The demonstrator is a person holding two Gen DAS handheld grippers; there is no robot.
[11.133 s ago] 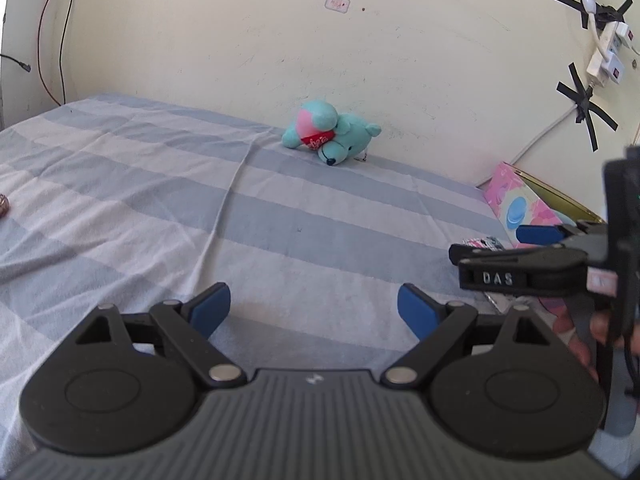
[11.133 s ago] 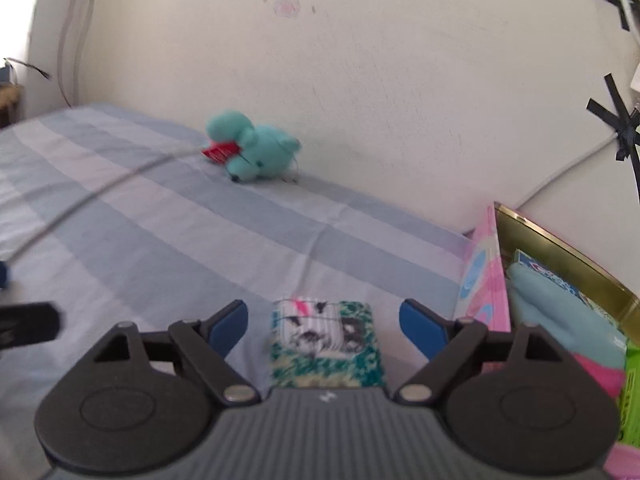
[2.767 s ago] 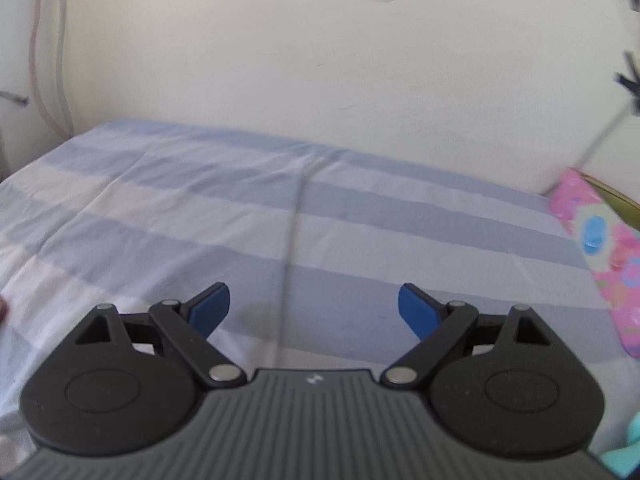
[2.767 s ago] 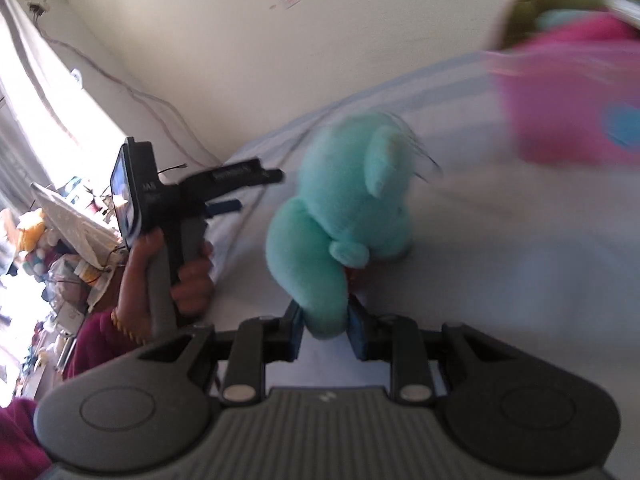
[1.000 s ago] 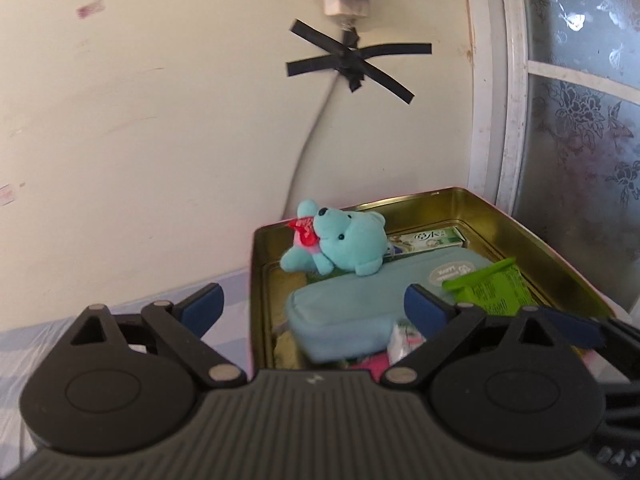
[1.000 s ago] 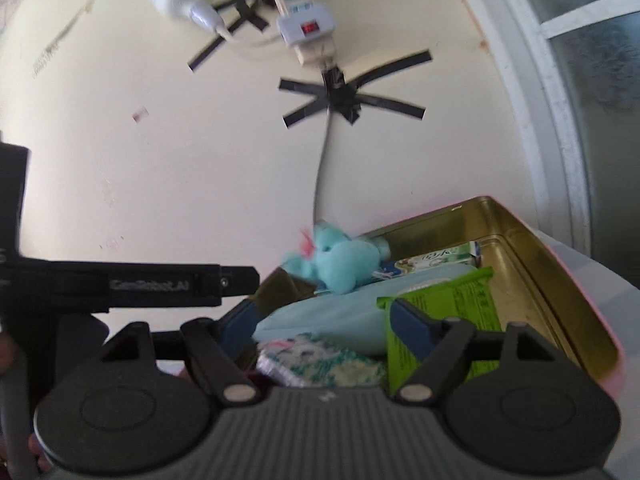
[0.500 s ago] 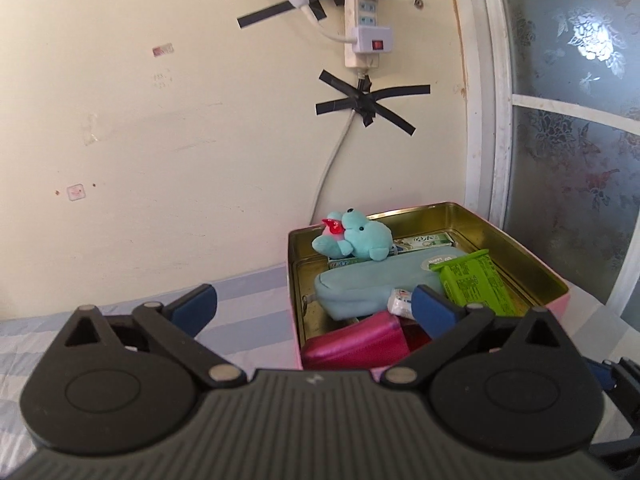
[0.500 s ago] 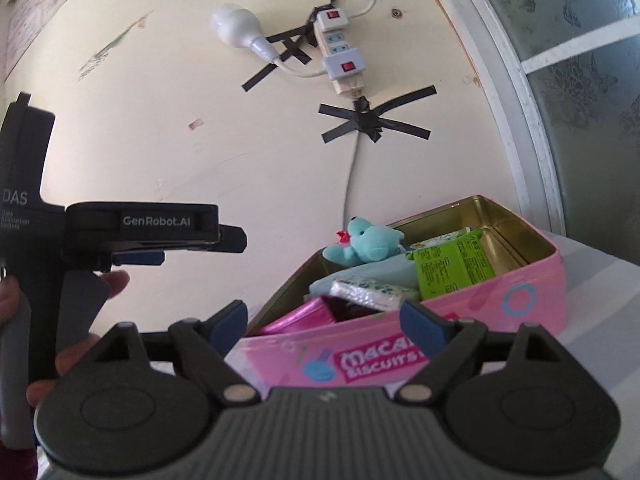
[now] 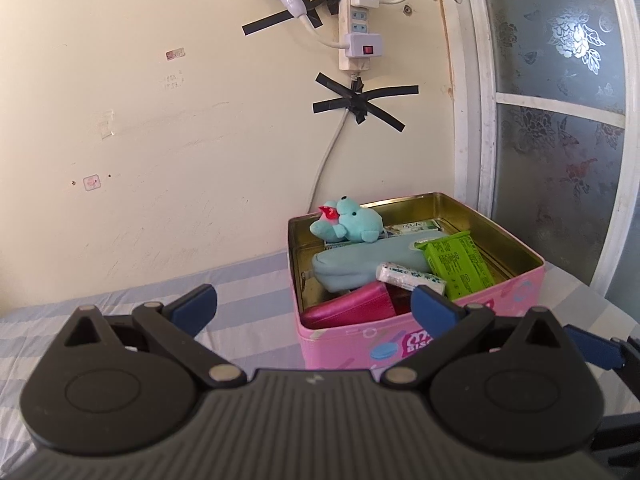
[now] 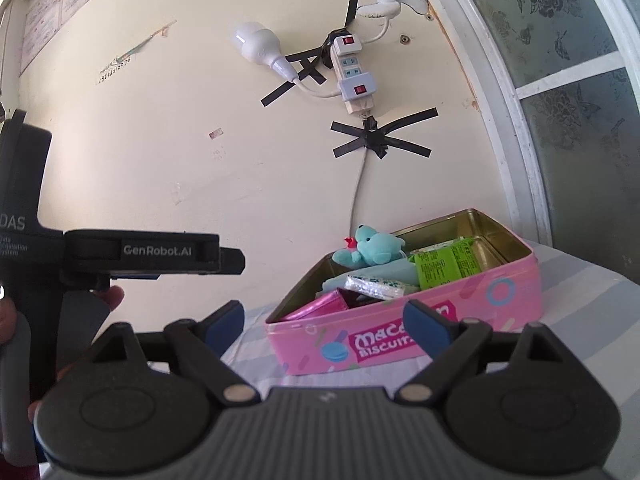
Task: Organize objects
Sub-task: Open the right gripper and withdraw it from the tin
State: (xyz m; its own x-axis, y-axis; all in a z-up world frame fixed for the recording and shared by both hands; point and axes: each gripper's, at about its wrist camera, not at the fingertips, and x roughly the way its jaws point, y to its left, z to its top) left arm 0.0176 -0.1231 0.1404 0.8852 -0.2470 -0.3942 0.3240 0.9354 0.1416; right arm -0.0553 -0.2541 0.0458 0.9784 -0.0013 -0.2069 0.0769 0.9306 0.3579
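Teal plush bear lies at the back of the pink biscuit tin, on a blue pouch beside a green packet, so the stowing looks done. Right gripper, whose jaws have just been opening, and left gripper both stand spread and empty; drawing back level should avoid catching the tin's rim.

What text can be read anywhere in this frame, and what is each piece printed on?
"GenRobot.AI": on the side of the left gripper.
"DAS": on that gripper's handle body, smaller lines beneath unreadable.
"Maca…" over "BISCUIT…": on the pink tin, partly hidden by a fingertip.
Green packet: print too small.
Wall papers: too blurred.
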